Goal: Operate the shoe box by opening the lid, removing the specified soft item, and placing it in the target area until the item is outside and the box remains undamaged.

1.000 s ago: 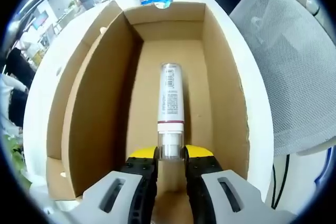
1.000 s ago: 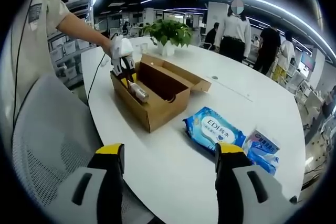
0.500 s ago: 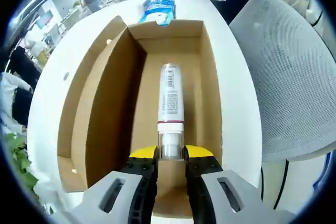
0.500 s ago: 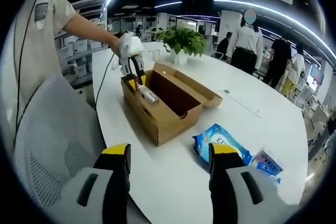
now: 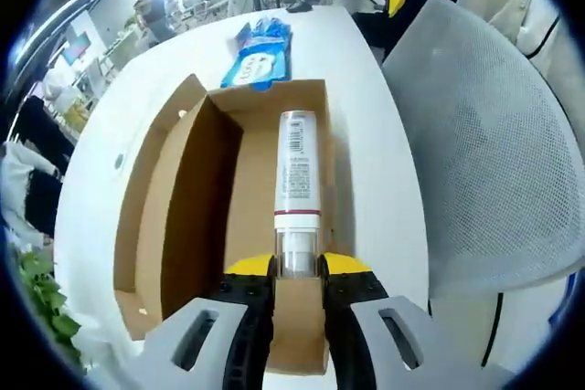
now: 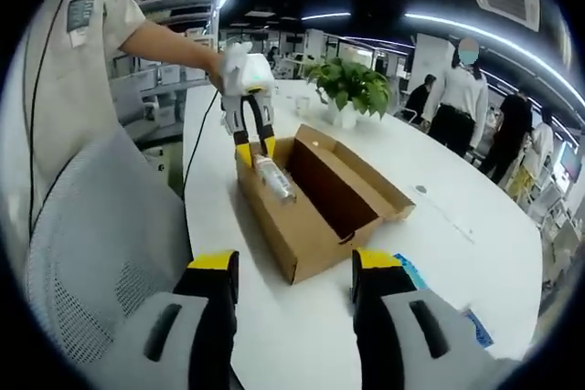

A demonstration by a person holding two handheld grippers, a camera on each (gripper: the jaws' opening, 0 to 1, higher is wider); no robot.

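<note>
White and rounded, the bench stands in a large open office lit by ceiling light strips, with shelving and several people standing far behind. On it sits an open cardboard shoe box with its lid flap folded out to the left side. Just beyond the far end of the box in the left gripper view lies a blue wet-wipe pack. A grey mesh chair stands at the right edge of the bench.

The left hand-held gripper has its yellow-tipped jaws drawn narrow around the clear cap end of a white tube, which bears printed text and a dark band near the cap. The tube points straight away from the jaws, stretched along the length of the box, above its brown floor on the right side.

In the right gripper view, the same box sits mid-bench, and a person's hand holds the left hand-held gripper at the near-left end of the box, its jaws pointing down and gripping the tube at the box rim. A potted green plant stands beyond the box.

The right hand-held gripper hovers over the near bench edge with its jaws spread wide and nothing between them, well apart from the box.
</note>
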